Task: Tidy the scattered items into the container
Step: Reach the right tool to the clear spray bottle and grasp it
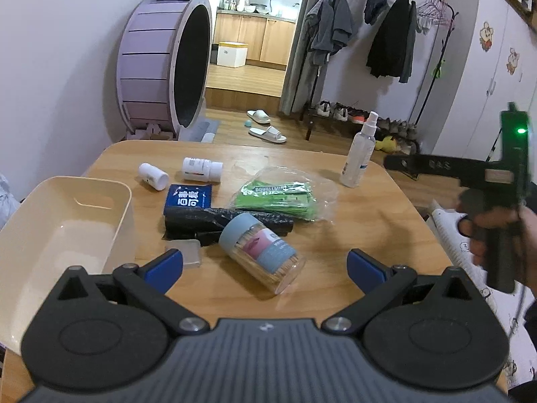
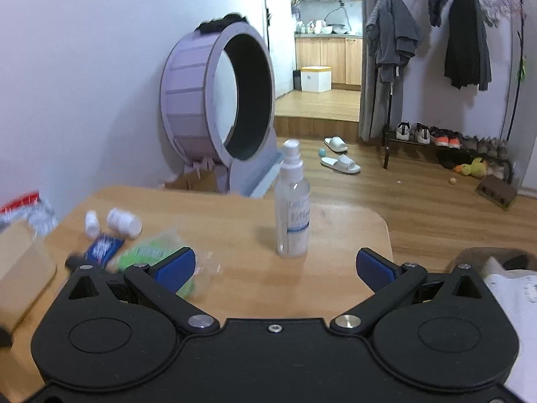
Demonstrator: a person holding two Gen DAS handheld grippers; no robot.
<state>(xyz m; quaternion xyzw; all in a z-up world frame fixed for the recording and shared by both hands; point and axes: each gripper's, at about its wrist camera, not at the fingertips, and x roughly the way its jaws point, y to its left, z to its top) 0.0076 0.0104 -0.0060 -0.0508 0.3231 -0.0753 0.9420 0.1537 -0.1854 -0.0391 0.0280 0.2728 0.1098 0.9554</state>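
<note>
The cream bin (image 1: 67, 221) at the worktop's (image 1: 352, 221) left edge looks empty, so tidying is just starting. Right of the bin lies a toothpick jar (image 1: 261, 255), before the spread, empty left claw (image 1: 265, 268). The right claw (image 2: 275, 268), also spread and empty, faces the upright spray bottle (image 2: 292, 211) further right; either must close in and grip.

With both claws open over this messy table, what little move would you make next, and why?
Probably ease the right gripper forward around the upright spray bottle. Its jaws are open and empty, and the bottle stands straight ahead between them, apart from the other clutter. The cream container holds nothing yet, so any item could go first.
</note>
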